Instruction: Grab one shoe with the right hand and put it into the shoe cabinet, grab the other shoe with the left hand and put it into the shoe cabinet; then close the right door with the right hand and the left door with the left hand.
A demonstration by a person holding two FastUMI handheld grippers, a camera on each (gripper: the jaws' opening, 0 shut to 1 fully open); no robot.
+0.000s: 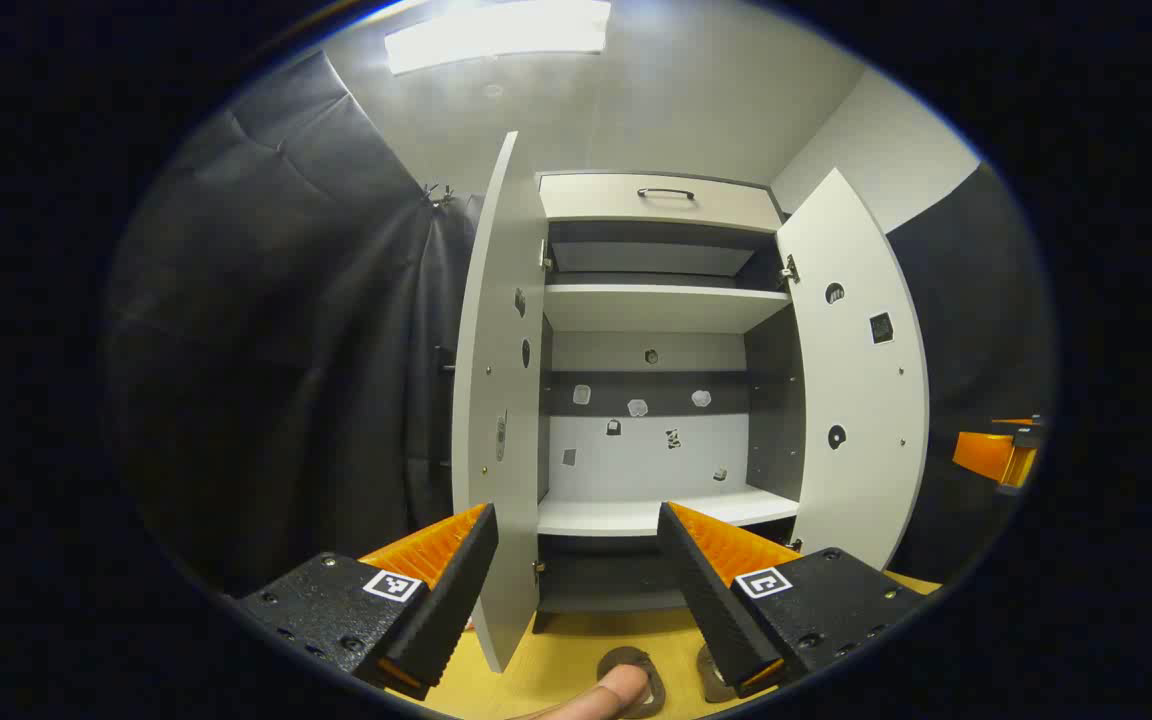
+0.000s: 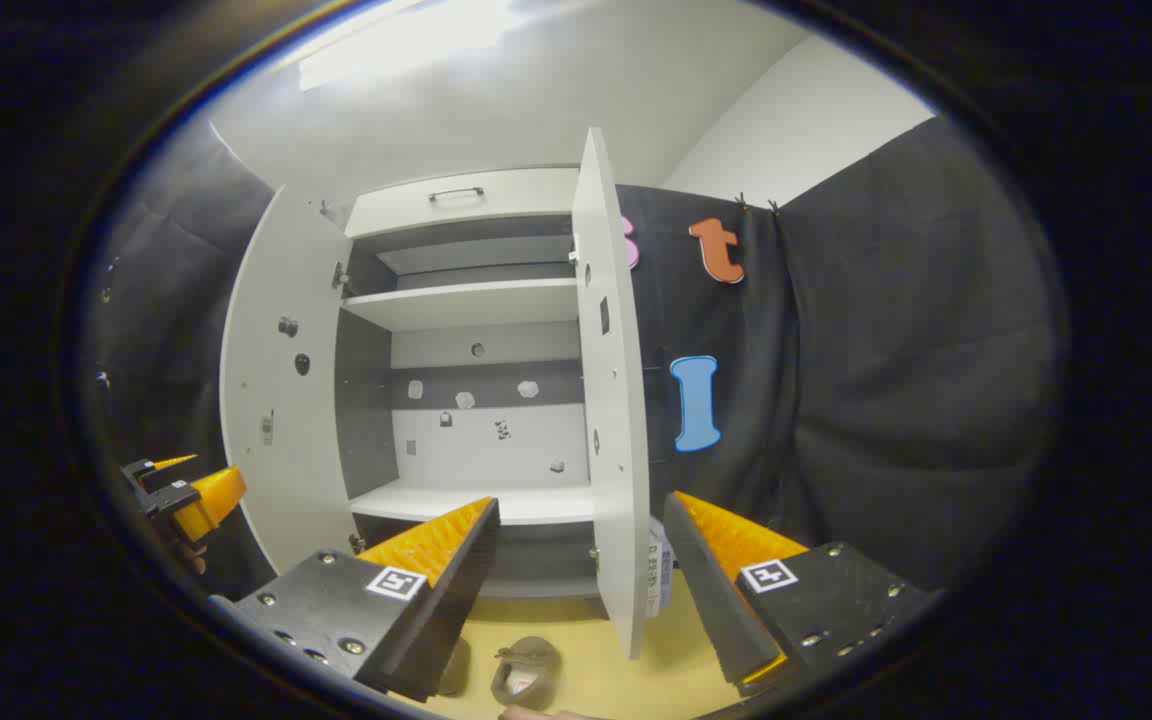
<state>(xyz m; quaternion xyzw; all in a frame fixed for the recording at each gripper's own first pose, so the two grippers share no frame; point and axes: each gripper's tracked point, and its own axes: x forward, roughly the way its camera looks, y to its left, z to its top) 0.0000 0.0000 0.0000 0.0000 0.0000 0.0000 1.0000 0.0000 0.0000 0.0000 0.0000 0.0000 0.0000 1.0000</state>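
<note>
The shoe cabinet (image 1: 651,310) stands ahead with both doors swung wide and its white shelves bare. In the left gripper view two brownish shoes (image 1: 641,672) (image 1: 711,675) lie on the yellow floor in front of it, low between my fingers. My left gripper (image 1: 576,520) is open and holds nothing; its left finger (image 1: 446,590) overlaps the left door (image 1: 501,400). In the right gripper view one shoe (image 2: 526,672) lies on the floor, and my right gripper (image 2: 581,508) is open astride the edge of the right door (image 2: 616,400). The left gripper (image 2: 191,500) shows far left.
A person's fingertip (image 1: 601,697) pokes in at the bottom by the shoes. A drawer with a dark handle (image 1: 666,193) tops the cabinet. Black cloth hangs on both sides. A white tag (image 2: 658,575) hangs behind the right door. The right gripper (image 1: 996,455) shows at the far right.
</note>
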